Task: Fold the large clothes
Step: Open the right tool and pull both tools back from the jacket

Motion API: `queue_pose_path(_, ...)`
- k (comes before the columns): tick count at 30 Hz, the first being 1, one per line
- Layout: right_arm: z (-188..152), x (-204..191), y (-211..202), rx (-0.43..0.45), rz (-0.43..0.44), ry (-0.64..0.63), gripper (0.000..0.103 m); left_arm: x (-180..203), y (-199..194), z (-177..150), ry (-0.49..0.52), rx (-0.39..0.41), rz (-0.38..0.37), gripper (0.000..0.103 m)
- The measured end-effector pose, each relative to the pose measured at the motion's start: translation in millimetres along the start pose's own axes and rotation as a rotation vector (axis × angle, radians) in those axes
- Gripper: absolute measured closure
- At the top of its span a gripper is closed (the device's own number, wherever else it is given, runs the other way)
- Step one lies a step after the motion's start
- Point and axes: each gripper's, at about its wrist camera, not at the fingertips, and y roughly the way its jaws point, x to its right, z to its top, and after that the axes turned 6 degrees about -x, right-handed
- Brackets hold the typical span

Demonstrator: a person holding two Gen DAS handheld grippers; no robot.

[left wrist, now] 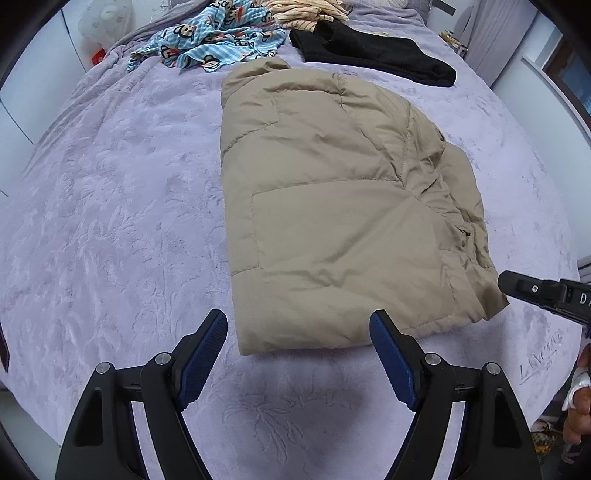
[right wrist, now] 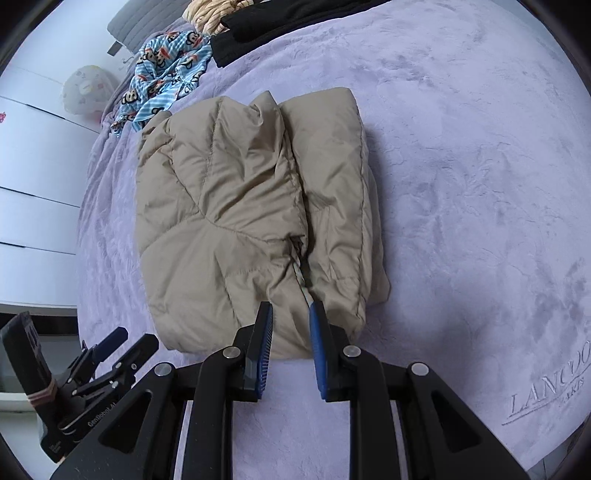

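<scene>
Left wrist view has the beige puffer jacket (left wrist: 332,206) already folded into a chunky rectangle on the lilac plush bedspread (left wrist: 110,221), with the left gripper (left wrist: 298,332) hanging over the near hem, fingers spread wide with nothing between them. Right wrist view shows the right gripper (right wrist: 291,317) at the near edge of the same jacket (right wrist: 236,206), right where the zipper (right wrist: 300,271) line runs; its jaws are nearly together with a narrow gap, and I can't see any fabric pinched, so I'd call it empty. My read: the fold looks basically done and both hands are clear of it. If another fold is wanted, I'd grab the near hem at both corners, take a thick bite of the padding rather than just the shell, and lay it over slowly so trapped air doesn't spring it back open. Material-wise it's a smooth, slightly shiny nylon shell, quilted in puffy panels with stitched seams, so slippery and bouncy. The bedspread is embossed velvety stuff with decent friction. A blue monkey-print garment (left wrist: 207,40), a black knit garment (left wrist: 373,55) and a striped cream one (left wrist: 303,13) sit at the far end, well apart.
</scene>
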Motion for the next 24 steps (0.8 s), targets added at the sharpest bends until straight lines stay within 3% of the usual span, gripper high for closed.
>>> queue_pose_path(7, -29.6, -2.3, -30.1, 0.011, 0.001, -0.049, 0.080, 8.3, -35.5, -29.2, -0.039, 0.037, 0.002, 0.022)
queue_pose_path(8, -33.1, -2.3, -34.2, 0.014, 0.000, -0.052, 0.079, 8.7, -40.3, -33.5, -0.049, 0.045, -0.006, 0.018)
queue_pose_path(9, -36.1, -1.7, -37.8, 0.015, 0.001, -0.054, 0.073, 8.6, -44.9, -37.3, -0.060, 0.050, -0.014, 0.000)
queue_pose_path(11, -43.0, -1.4, -44.5, 0.019, 0.001, -0.058, 0.063, 10.7, -54.8, -44.7, -0.079, 0.067, -0.021, 0.000)
queue_pose_path(19, -58.7, -11.0, -68.1, 0.050, -0.047, -0.132, 0.063, 24.9, -97.6, -58.8, -0.088, 0.127, 0.053, 0.000)
queue_pose_path(21, -61.9, -17.5, -76.5, 0.080, -0.067, -0.168, 0.047, 25.8, -108.0, -61.4, -0.107, 0.139, 0.068, 0.000)
queue_pose_path(24, -69.0, -29.8, -91.8, 0.142, -0.089, -0.224, 0.033, 24.9, -120.1, -64.9, -0.142, 0.153, 0.096, 0.000)
